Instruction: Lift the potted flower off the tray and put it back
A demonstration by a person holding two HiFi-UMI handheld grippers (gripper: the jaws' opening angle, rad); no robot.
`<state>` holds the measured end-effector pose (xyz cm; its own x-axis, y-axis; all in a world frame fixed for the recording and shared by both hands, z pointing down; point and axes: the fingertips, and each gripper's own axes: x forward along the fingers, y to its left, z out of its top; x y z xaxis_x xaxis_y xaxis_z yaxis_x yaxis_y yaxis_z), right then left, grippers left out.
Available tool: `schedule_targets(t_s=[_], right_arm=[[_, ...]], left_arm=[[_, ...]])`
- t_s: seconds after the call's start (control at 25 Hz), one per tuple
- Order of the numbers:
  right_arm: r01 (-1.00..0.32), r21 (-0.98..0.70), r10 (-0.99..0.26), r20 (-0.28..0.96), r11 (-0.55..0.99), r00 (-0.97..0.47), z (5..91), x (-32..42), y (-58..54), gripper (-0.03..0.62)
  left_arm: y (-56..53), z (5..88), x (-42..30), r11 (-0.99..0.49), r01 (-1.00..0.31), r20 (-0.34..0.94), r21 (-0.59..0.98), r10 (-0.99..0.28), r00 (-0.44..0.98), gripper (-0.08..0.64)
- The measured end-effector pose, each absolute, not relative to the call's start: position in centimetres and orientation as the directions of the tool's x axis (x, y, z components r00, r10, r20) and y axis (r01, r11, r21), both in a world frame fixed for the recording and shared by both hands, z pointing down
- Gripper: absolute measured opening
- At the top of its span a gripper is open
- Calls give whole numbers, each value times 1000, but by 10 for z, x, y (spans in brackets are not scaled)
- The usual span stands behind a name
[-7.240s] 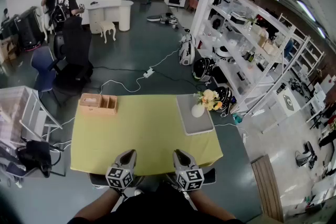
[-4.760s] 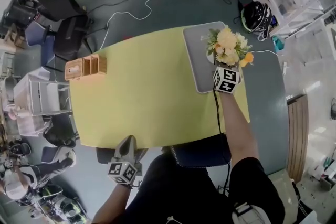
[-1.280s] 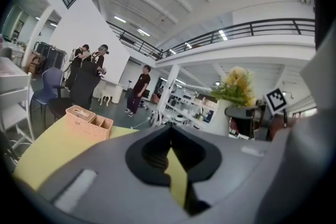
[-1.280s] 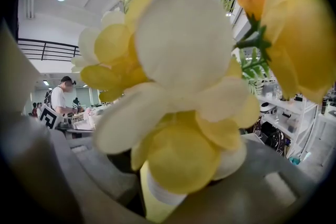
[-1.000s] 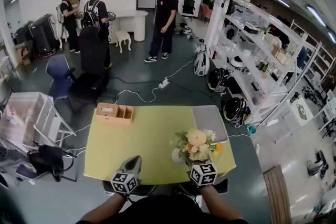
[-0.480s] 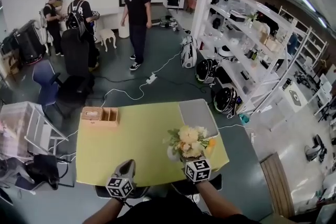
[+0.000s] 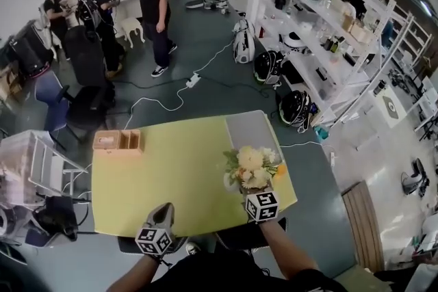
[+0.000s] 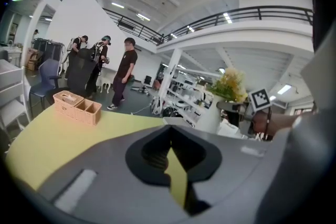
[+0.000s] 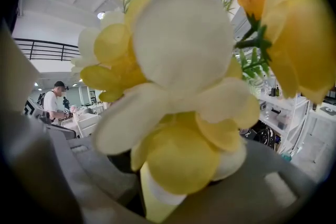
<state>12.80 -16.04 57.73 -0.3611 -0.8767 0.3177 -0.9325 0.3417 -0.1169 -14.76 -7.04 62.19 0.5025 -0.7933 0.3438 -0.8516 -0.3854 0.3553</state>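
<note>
Still clamped, as a half-second earlier, in the right hand-held gripper (image 7: 248, 189): the potted flower (image 7: 250, 167), over the yellow surface (image 7: 171, 167) short of the grey tray (image 7: 248, 133) beyond, blooms filling that gripper's own view, seen sidelong only from the closed, empty left hand-held gripper (image 7: 163, 214).

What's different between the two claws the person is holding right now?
The right claw grips the potted flower; the left claw is closed on nothing. The right claw reaches over the yellow table; the left claw sits at its near edge. Both carry a square-marked cube.
</note>
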Motion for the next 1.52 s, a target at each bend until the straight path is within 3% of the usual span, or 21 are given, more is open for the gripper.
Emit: schedule_targets(t_s=[0.72,1.52], right_arm=[[-957,-73,-909,300,280,-288,670,264,-334,209],[-979,-33,-925,322,203,-203,764,316,-423,209]], left_arm=[[-125,690,-80,-297,-893,495,338,-751,437,8],[-133,732,-71,-185,-915,561,359,-740,370,8]])
